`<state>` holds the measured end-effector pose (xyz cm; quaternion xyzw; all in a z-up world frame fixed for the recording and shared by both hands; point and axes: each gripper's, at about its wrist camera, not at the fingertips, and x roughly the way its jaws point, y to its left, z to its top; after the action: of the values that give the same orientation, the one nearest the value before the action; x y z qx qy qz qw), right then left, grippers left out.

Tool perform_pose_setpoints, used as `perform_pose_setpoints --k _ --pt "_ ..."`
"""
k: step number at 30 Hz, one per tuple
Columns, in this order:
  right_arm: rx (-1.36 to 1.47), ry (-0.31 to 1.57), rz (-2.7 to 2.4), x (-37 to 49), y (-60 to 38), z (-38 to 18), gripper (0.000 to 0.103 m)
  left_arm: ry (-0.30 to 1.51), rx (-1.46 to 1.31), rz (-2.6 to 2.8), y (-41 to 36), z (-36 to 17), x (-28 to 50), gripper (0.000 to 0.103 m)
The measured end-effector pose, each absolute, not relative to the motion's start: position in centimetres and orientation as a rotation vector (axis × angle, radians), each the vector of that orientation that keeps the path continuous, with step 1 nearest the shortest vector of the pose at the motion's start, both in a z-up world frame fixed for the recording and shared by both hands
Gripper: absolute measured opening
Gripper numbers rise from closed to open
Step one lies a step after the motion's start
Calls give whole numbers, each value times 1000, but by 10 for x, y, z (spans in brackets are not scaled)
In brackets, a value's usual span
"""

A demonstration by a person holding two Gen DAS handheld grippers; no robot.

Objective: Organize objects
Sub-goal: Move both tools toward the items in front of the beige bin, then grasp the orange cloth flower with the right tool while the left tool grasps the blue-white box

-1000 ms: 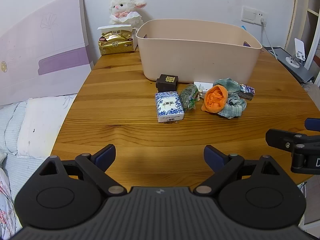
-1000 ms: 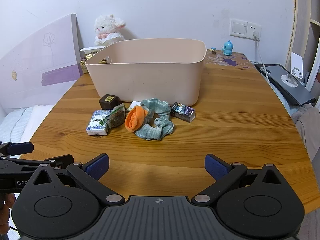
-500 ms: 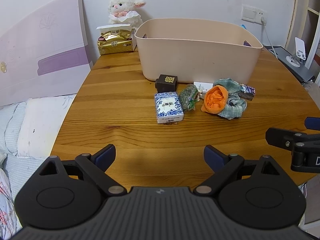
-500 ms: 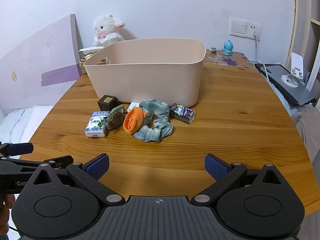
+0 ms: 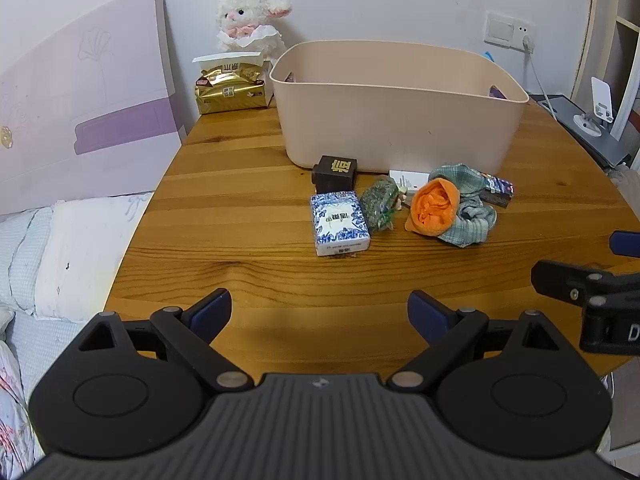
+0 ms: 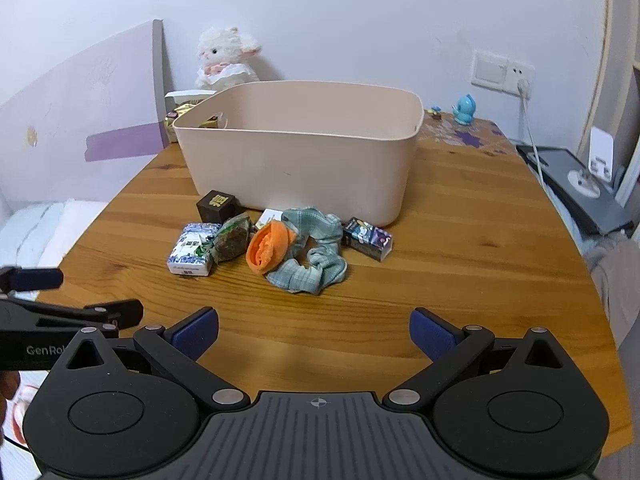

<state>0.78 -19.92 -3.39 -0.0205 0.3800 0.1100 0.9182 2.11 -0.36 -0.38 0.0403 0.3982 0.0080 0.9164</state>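
Note:
A beige plastic bin (image 5: 396, 120) (image 6: 304, 160) stands on the round wooden table (image 5: 240, 208). In front of it lie a blue-and-white box (image 5: 339, 222) (image 6: 191, 253), a dark brown box (image 5: 335, 172) (image 6: 218, 205), a green packet (image 5: 378, 202) (image 6: 232, 242), a white card (image 5: 408, 179), an orange cloth (image 5: 434, 208) (image 6: 269, 251), a green plaid cloth (image 5: 468, 216) (image 6: 316, 256) and a purple box (image 5: 496, 192) (image 6: 368, 238). My left gripper (image 5: 320, 312) and my right gripper (image 6: 314, 330) are open and empty, near the table's front edge.
A plush lamb (image 5: 248, 20) and a gold tissue pack (image 5: 230, 90) sit behind the bin at the left. A purple-white board (image 5: 80, 120) leans at the left. A blue figurine (image 6: 464, 109) and a grey device (image 6: 576, 188) are at the right.
Both grippers have crept slightly forward toward the objects. Both stay open. Nothing on the table has moved.

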Motion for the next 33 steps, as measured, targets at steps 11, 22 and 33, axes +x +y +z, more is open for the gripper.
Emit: perform_pose_setpoints --k 11,22,33 --pt "-65 778 228 37 -204 -42 103 815 81 21 4 -13 50 95" --pt "-56 764 288 74 -199 -49 92 835 78 2 7 -32 91 95" --pt "-87 808 344 108 -168 -66 67 900 88 -48 4 -61 127 95"
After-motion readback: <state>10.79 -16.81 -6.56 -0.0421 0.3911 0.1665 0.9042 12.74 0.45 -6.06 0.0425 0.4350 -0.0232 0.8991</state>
